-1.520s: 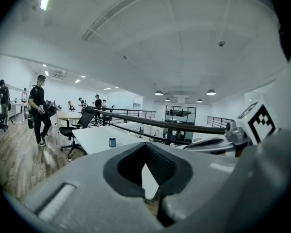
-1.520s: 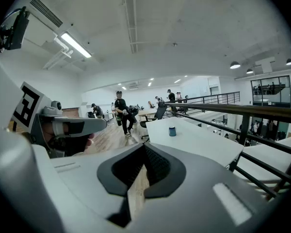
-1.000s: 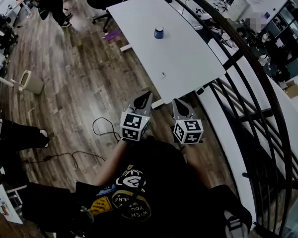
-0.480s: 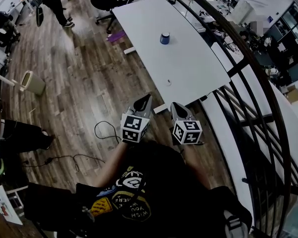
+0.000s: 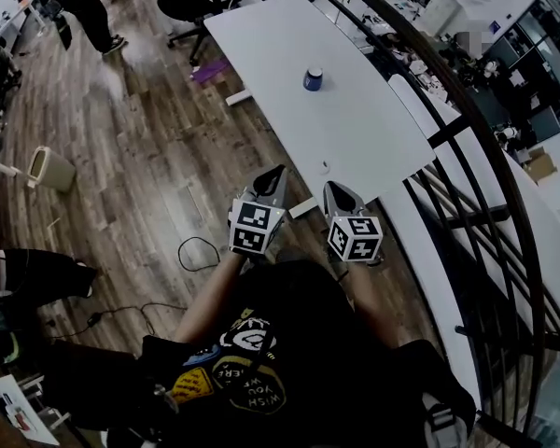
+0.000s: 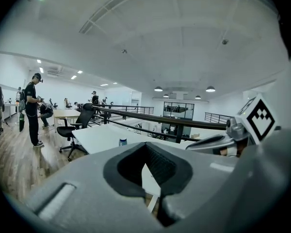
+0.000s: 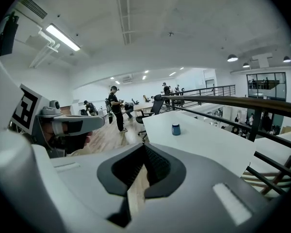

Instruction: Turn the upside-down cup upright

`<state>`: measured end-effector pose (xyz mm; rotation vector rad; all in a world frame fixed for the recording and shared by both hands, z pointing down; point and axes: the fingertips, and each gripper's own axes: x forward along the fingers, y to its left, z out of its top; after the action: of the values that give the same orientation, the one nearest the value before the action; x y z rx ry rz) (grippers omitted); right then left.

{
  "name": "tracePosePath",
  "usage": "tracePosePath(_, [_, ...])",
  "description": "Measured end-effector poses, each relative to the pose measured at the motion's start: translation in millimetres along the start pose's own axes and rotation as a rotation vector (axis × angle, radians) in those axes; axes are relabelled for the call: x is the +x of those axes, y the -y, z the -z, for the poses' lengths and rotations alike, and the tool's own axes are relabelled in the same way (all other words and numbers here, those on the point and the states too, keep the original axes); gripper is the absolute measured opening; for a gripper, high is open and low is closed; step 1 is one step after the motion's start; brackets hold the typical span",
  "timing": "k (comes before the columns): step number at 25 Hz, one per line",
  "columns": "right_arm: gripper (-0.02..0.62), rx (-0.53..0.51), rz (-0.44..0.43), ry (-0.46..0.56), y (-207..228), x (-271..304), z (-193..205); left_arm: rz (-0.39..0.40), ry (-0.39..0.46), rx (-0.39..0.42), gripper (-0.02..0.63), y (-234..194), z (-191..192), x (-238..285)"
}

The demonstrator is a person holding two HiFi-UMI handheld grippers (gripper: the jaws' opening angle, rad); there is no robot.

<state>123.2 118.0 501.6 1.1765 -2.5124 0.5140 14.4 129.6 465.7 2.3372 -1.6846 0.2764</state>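
Note:
A small blue cup (image 5: 313, 79) with a white band stands far off on the long white table (image 5: 364, 129); it also shows in the left gripper view (image 6: 122, 142) and the right gripper view (image 7: 176, 129). From here I cannot tell which way up it is. My left gripper (image 5: 277, 170) and right gripper (image 5: 331, 187) are held side by side over the wooden floor, just short of the table's near end. Both are shut with nothing between the jaws. In the gripper views the left gripper (image 6: 145, 146) and right gripper (image 7: 144, 147) point toward the table.
A small white object (image 5: 324, 167) lies near the table's near end. A black railing (image 5: 467, 157) runs along the table's right side. An office chair (image 5: 191, 3) stands at the far end. A cable (image 5: 198, 250) lies on the floor, a bin (image 5: 51, 168) at left. People stand far off.
Both grippers have moved forward together toward the table's near end. The table and cup now sit closer in the head view. Both grippers stay shut.

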Motion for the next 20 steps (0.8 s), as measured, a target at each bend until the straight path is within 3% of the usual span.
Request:
tracePosePath(13, [-0.002,0.039,0.029,-0.108,7,71,13,0.061,-0.067,-0.048,0.005,-47,21,52])
tracePosePath(20, [-0.002,0.026,0.001,-0.097,35,147,1,0.069,-0.109,-0.096,0.005,-100,33,120])
